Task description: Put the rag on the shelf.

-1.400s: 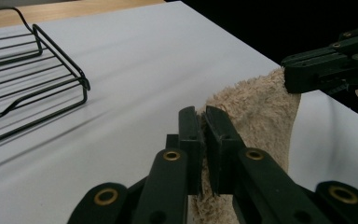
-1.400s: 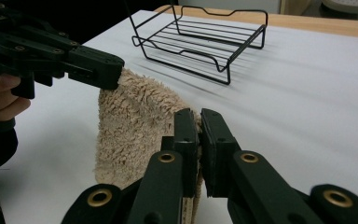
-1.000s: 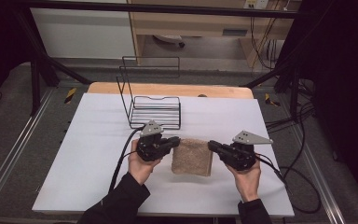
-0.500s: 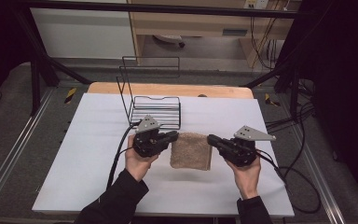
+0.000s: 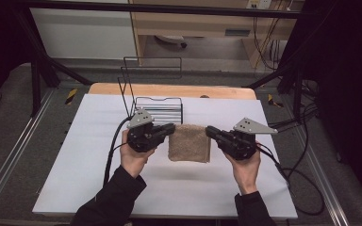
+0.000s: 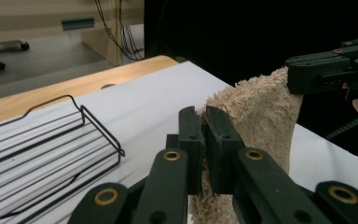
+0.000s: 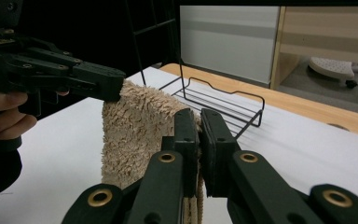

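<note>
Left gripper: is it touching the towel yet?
Touching. The left gripper view shows the left gripper shut on the towel, pile pinched between its jaws.

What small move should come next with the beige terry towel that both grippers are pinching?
Probably carry it forward toward the black wire rack. The left gripper and right gripper each clamp a top corner of the folded beige terry towel, which hangs between them just short of the rack.

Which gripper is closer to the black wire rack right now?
Left. The left gripper sits just in front of the wire rack, clamping the towel; the right gripper holds the towel's other corner, farther off to the side.
</note>
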